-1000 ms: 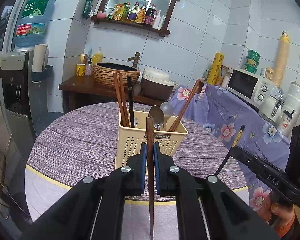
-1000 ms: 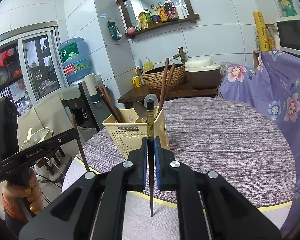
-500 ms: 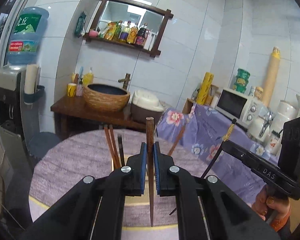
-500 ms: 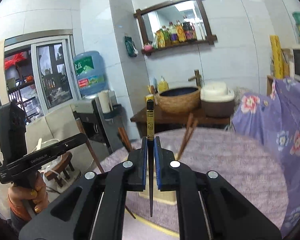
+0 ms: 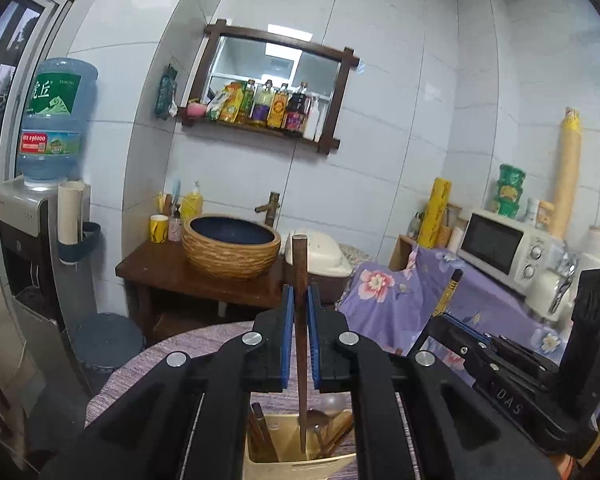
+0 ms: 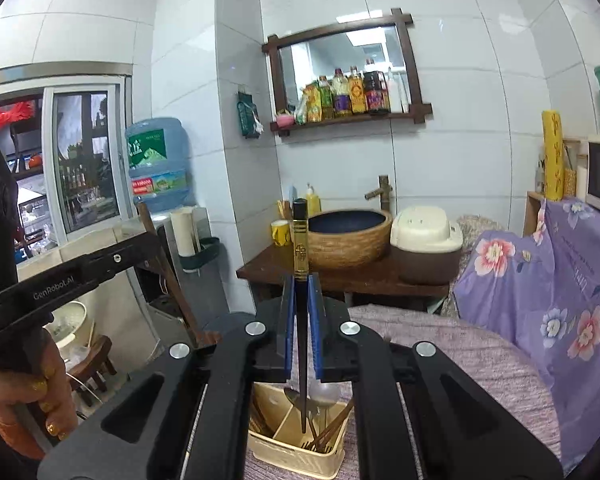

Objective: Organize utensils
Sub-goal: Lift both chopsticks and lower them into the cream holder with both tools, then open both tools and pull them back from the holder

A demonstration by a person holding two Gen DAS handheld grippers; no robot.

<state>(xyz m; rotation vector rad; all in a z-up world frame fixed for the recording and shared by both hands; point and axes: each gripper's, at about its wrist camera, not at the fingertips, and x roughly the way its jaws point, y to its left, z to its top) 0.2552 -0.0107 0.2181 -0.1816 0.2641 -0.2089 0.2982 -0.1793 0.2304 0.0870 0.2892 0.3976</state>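
Two grippers, one chopstick each, above cream holder.
Left gripper [image 5: 300,312] clamps brown chopstick [image 5: 300,264] upright, tip down over holder [image 5: 296,462]; right gripper [image 6: 301,312] clamps black gold-banded chopstick [image 6: 301,236] likewise upright, tip down. Holder [image 6: 296,446] directly below both, divided compartments containing spoons [image 6: 324,392] and brown chopsticks [image 6: 332,426].

- left gripper [image 5: 300,300] with brown wooden chopstick [image 5: 300,268] lifted — cream plastic utensil basket [image 5: 296,466] now below, chopstick tip over it
- right gripper [image 6: 301,292] with black gold-banded chopstick [image 6: 300,240] raised likewise — above the basket
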